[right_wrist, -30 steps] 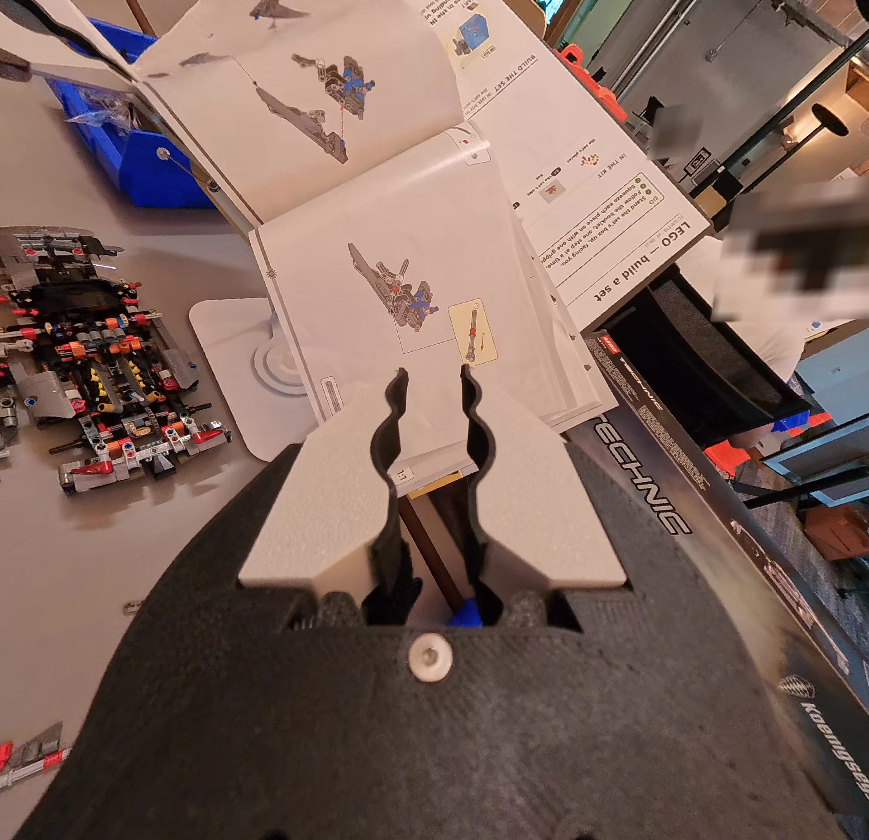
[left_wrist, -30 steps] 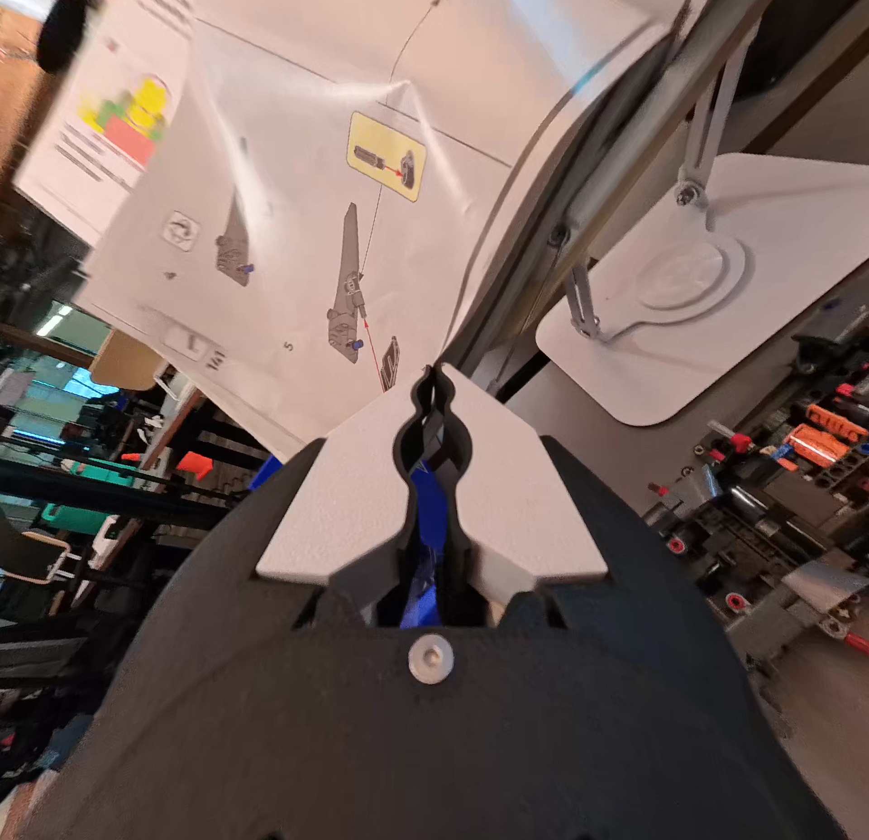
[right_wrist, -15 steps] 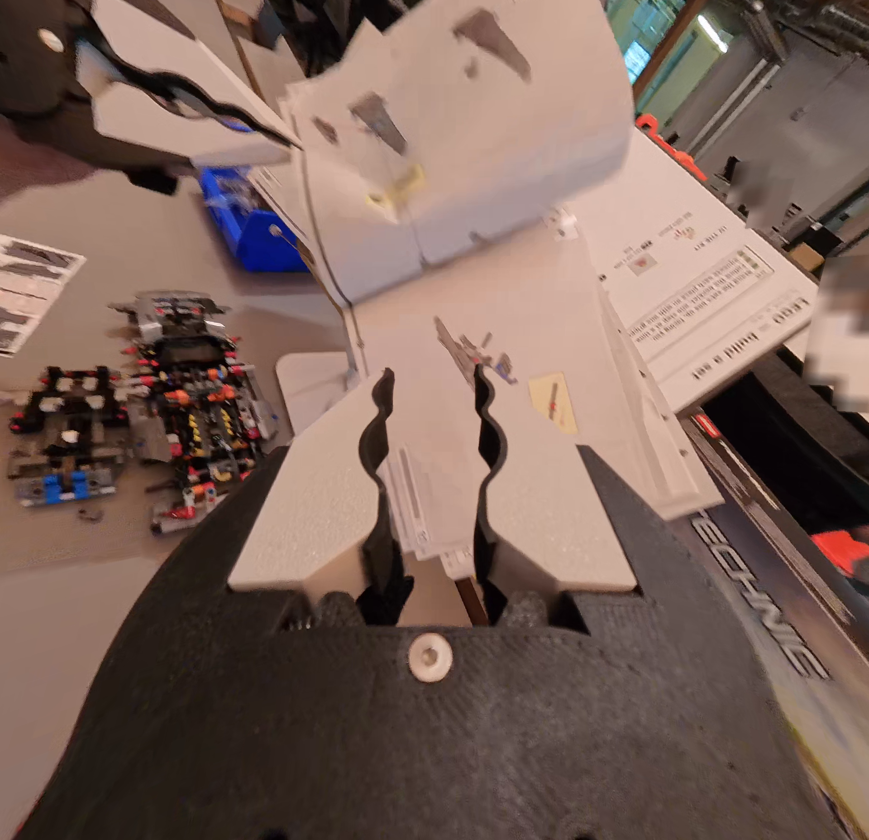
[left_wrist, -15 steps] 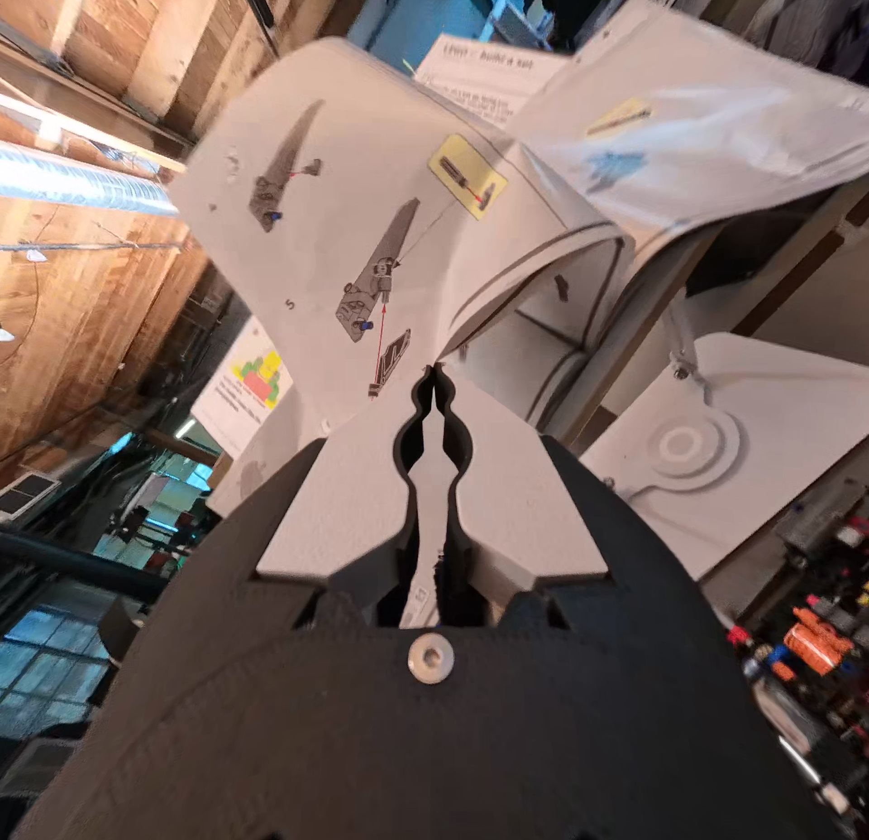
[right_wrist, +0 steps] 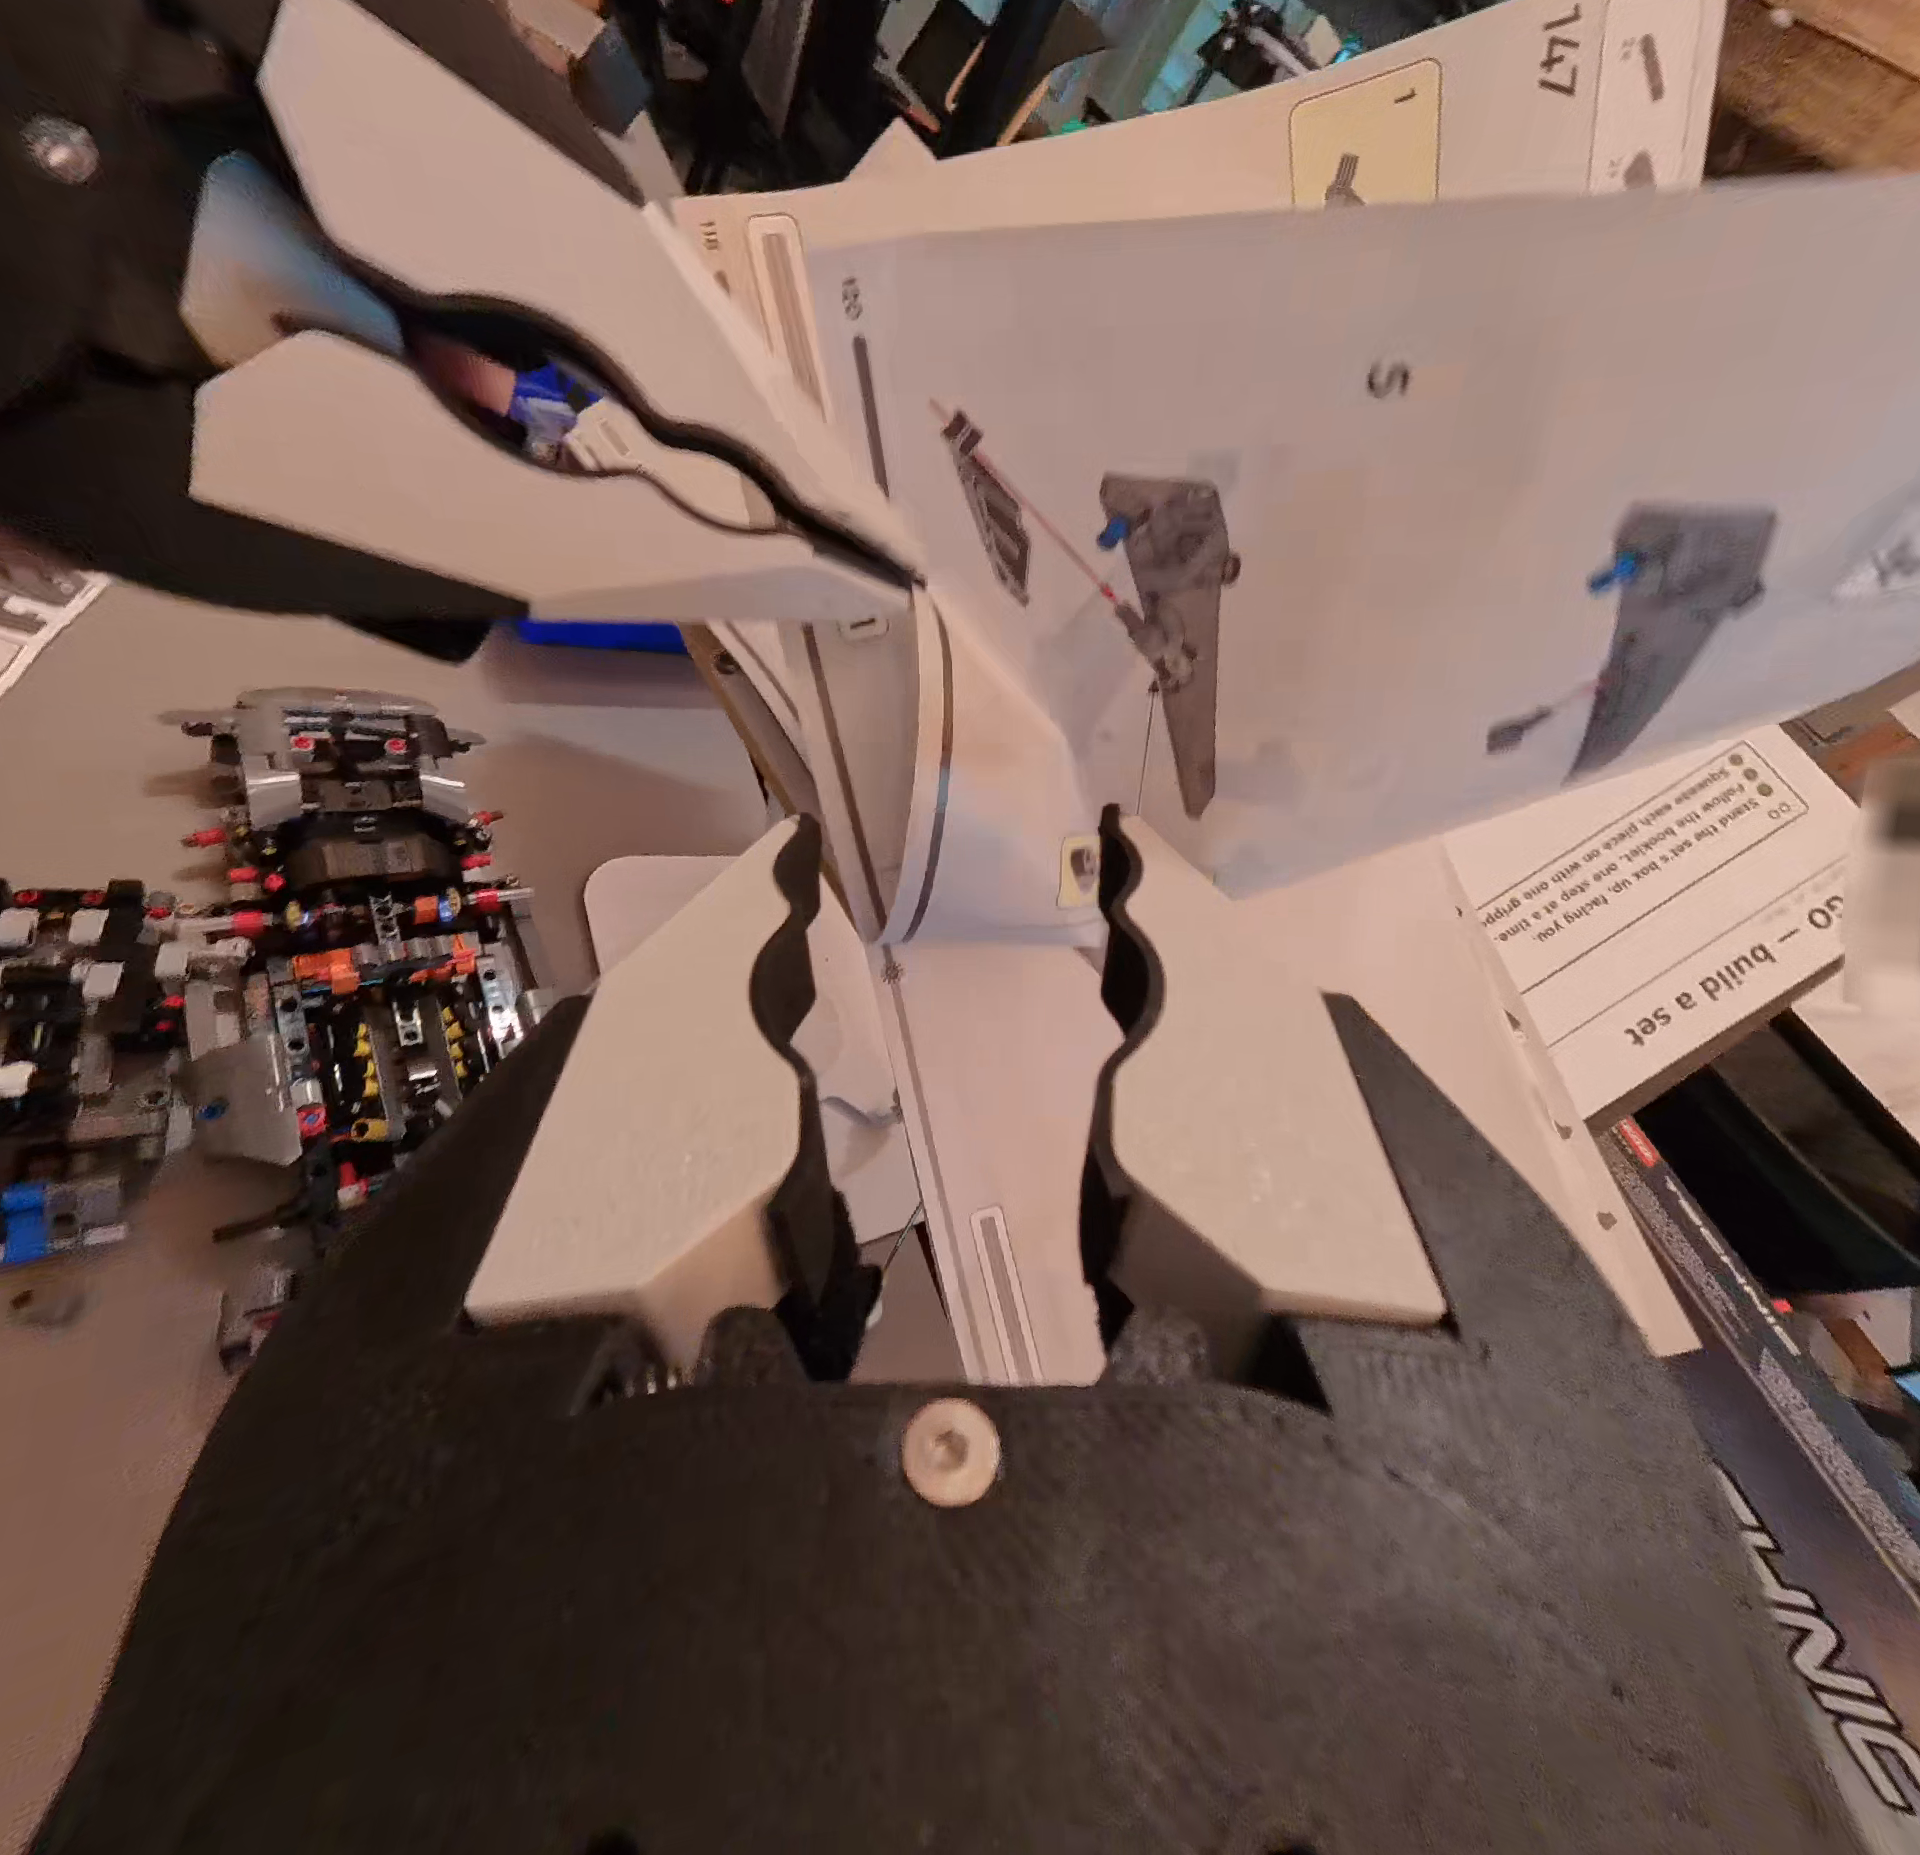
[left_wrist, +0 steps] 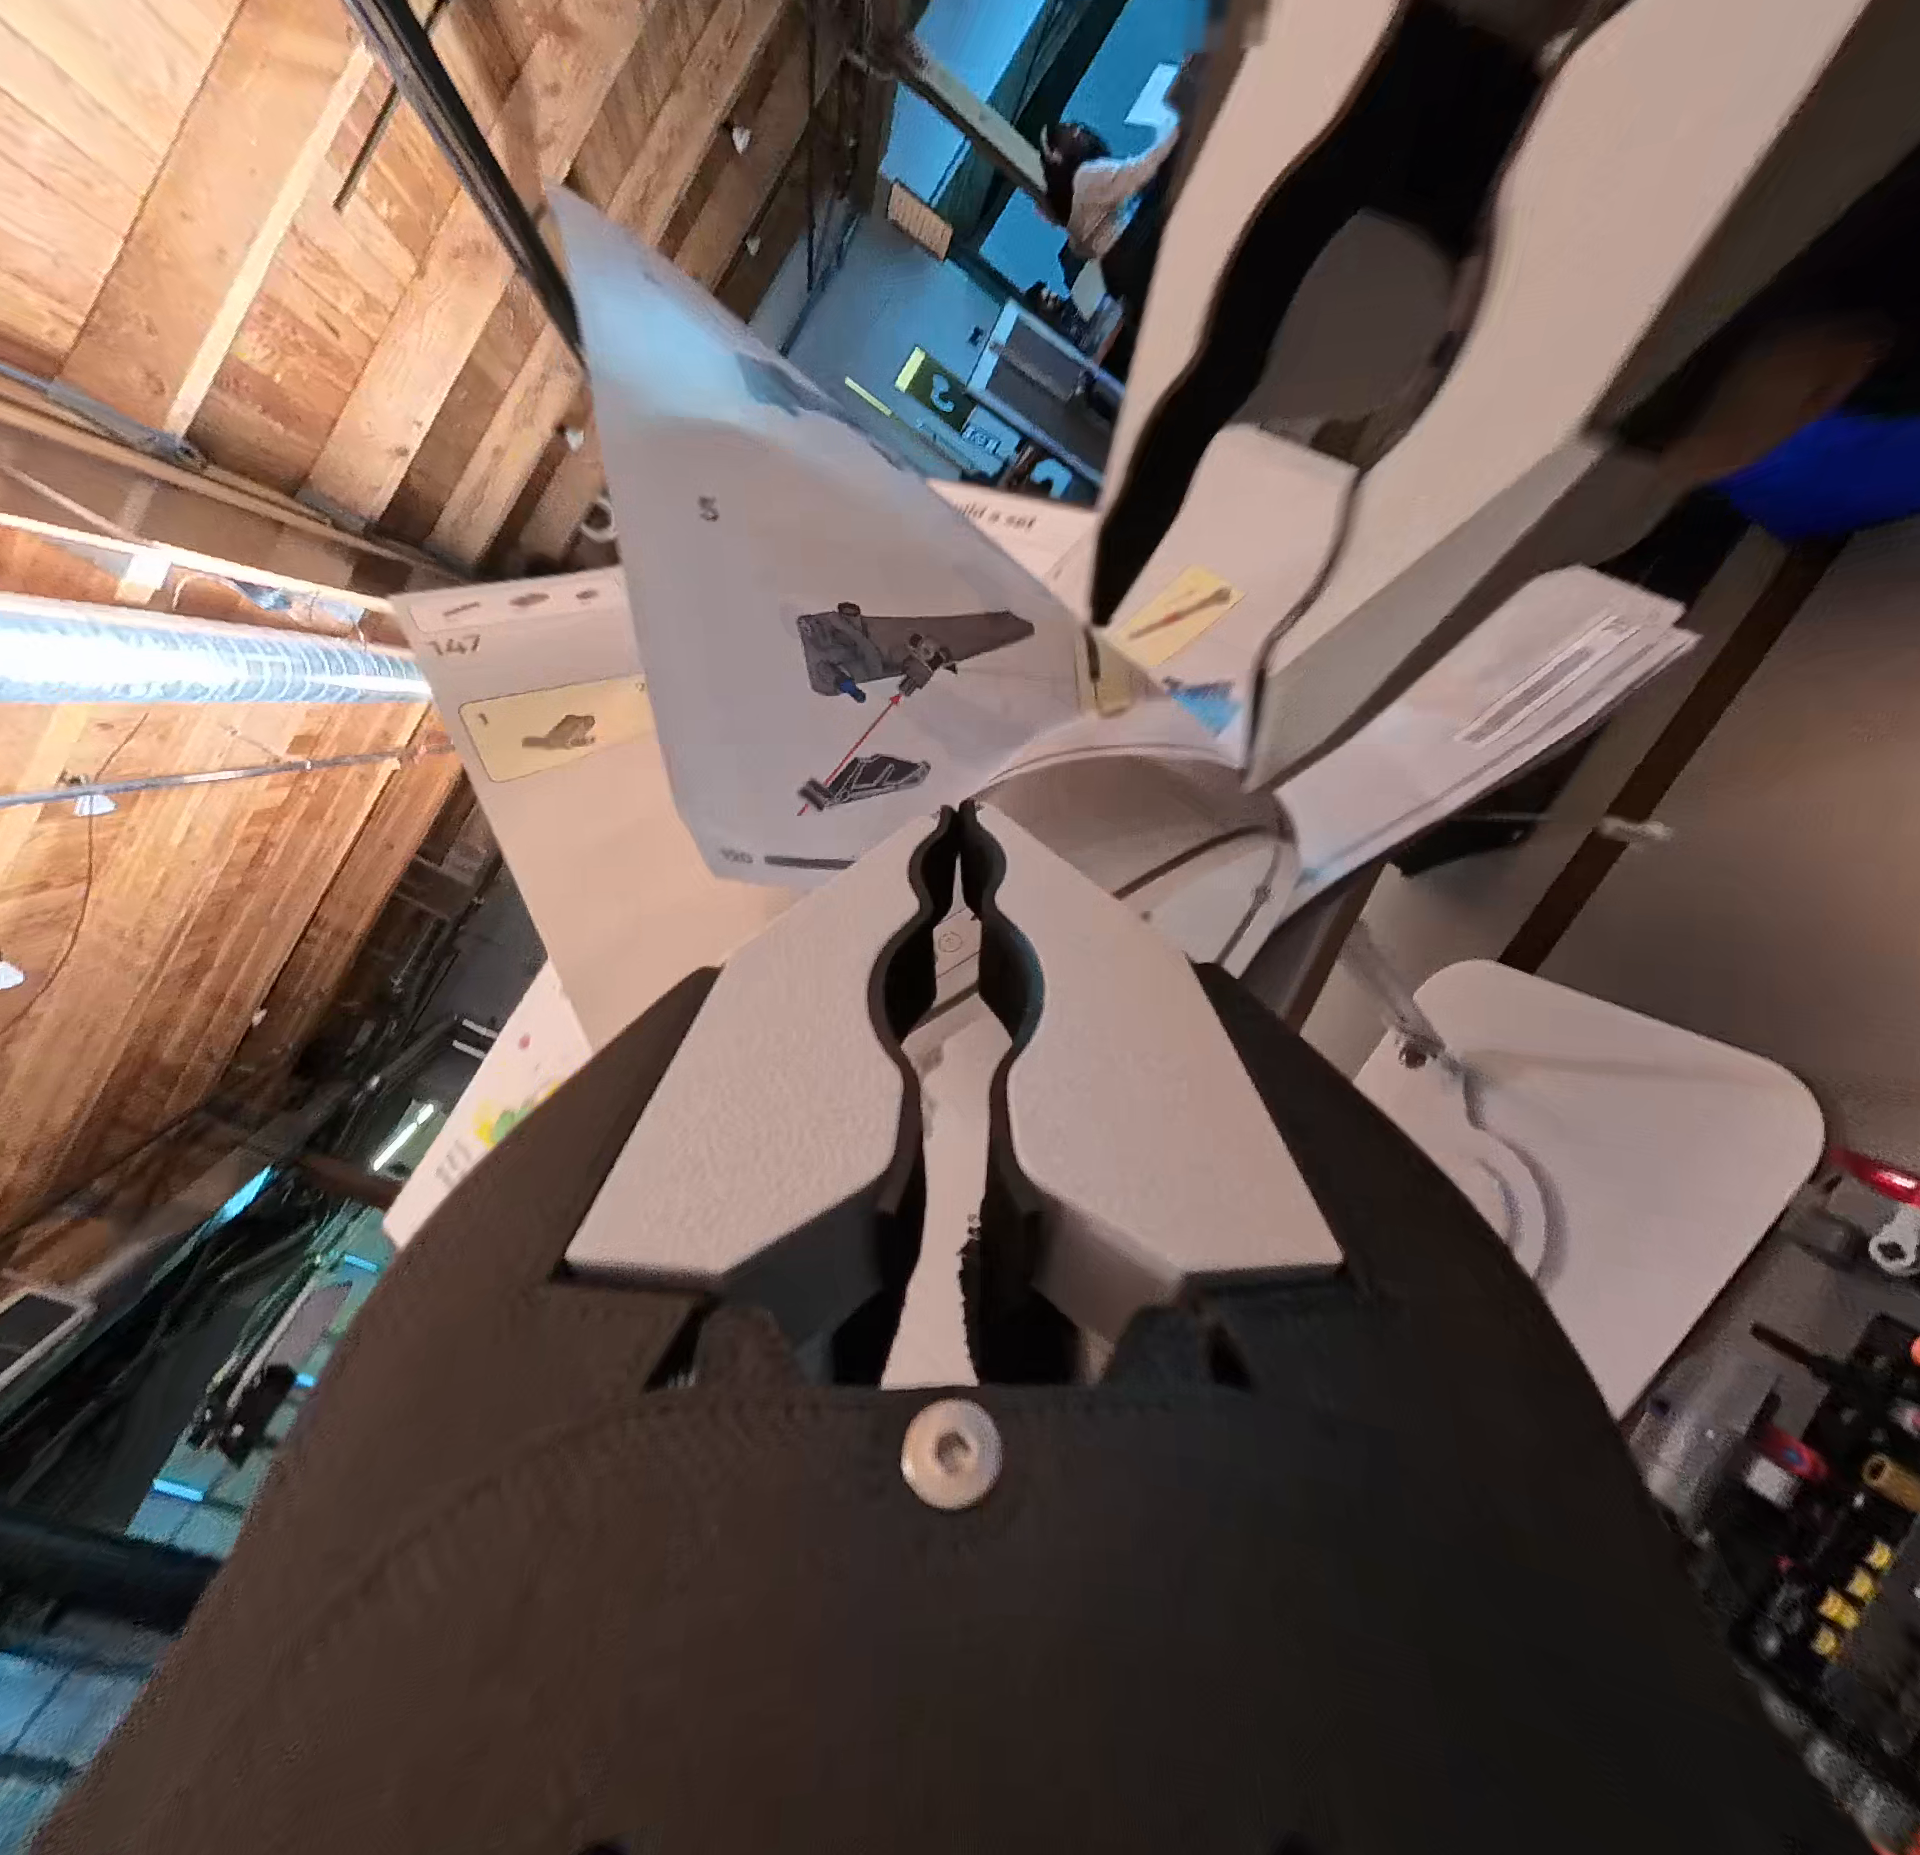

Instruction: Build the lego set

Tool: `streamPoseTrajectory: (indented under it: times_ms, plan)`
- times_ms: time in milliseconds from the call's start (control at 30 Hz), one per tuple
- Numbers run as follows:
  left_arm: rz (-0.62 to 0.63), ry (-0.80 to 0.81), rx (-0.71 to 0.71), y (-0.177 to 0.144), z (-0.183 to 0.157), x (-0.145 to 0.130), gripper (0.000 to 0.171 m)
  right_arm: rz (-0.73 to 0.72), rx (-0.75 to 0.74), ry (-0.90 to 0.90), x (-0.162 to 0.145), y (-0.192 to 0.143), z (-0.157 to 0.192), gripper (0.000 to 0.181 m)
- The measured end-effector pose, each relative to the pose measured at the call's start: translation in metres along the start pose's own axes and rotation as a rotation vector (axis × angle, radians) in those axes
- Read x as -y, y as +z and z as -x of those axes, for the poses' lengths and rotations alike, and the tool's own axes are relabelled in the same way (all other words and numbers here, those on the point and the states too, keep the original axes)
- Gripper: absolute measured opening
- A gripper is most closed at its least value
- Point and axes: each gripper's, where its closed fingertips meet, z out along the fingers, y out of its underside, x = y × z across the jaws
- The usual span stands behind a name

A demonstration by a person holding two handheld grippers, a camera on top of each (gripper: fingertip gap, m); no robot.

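Observation:
The instruction booklet (right_wrist: 997, 1130) stands open on a white stand. My left gripper (left_wrist: 956, 818) is shut on the lower edge of one booklet page (left_wrist: 831, 610) and holds it lifted and curved over the spine. In the right wrist view the left gripper (right_wrist: 899, 571) comes in from the upper left, pinching that page (right_wrist: 1403, 455). My right gripper (right_wrist: 956, 839) is open and empty, its jaws on either side of the booklet's spine. It also shows at the top of the left wrist view (left_wrist: 1174, 652). The part-built lego car (right_wrist: 343, 974) lies on the grey table to the left.
The stand's white base plate (left_wrist: 1610, 1130) sits by the car (left_wrist: 1849, 1493). A white printed card (right_wrist: 1662, 922) leans behind the booklet. The black set box (right_wrist: 1818, 1493) lies at the right. A blue bin (right_wrist: 603, 633) is behind the left gripper. A printed sheet (right_wrist: 42, 610) lies far left. The grippers' ends are close to 4 cm from one another. From either gripper's tips it is about 25 cm to the part-built lego car (right_wrist: 343, 974).
My left gripper has lifted the pinched page up and swung it over toward the other side. My right gripper has opened wider and moved in to the booklet's spine.

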Motion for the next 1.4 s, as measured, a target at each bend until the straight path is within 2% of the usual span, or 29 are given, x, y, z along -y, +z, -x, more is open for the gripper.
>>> streamPoseTrajectory:
  times_ms: [100,167,300,433,533,600,667,767,900,1067,1200,1233,1333,1400]
  plan:
    - [-0.024,0.030,-0.029,0.008,-0.012,0.013,0.000,0.028,-0.084,0.004,-0.007,0.005,-0.013,0.051]
    - [-0.021,0.050,-0.025,0.013,-0.014,0.013,0.000,0.065,-0.127,-0.011,-0.016,0.007,-0.021,0.042]
    - [-0.077,0.017,-0.071,0.017,-0.020,0.011,0.007,0.078,-0.181,0.095,-0.026,0.000,-0.039,0.047]
    - [-0.076,0.028,-0.085,0.015,-0.020,0.005,0.010,0.075,-0.152,0.094,-0.027,-0.001,-0.037,0.040]
    - [-0.061,0.023,-0.108,0.021,-0.022,0.004,0.009,-0.004,-0.085,0.130,-0.011,0.003,-0.024,0.047]
    - [-0.038,0.026,-0.113,0.028,-0.021,-0.001,0.010,0.066,-0.126,0.073,-0.023,0.007,-0.027,0.024]
    - [-0.032,0.020,-0.120,0.032,-0.020,-0.004,0.010,0.141,-0.160,0.031,-0.038,0.010,-0.032,0.021]
    - [-0.020,-0.009,-0.136,0.037,-0.020,-0.006,0.013,0.110,-0.139,0.085,-0.038,0.012,-0.032,0.028]
    - [-0.037,0.013,-0.163,0.042,-0.030,-0.001,0.012,0.009,-0.154,0.109,-0.018,0.001,-0.037,0.041]
    - [-0.036,0.069,-0.263,0.046,-0.061,0.003,0.012,-0.109,-0.191,0.193,-0.001,-0.016,-0.052,0.064]
    - [-0.025,0.044,-0.325,0.050,-0.074,0.004,0.014,-0.227,-0.261,0.093,0.023,-0.036,-0.057,0.049]
    - [-0.016,0.050,-0.321,0.053,-0.075,0.002,0.015,-0.247,-0.273,0.072,0.029,-0.039,-0.056,0.054]
    - [0.004,0.072,-0.344,0.058,-0.083,-0.002,0.014,-0.173,-0.244,0.095,0.019,-0.029,-0.052,0.068]
    - [0.020,0.071,-0.388,0.058,-0.092,-0.004,0.014,-0.151,-0.200,0.112,0.014,-0.021,-0.046,0.066]
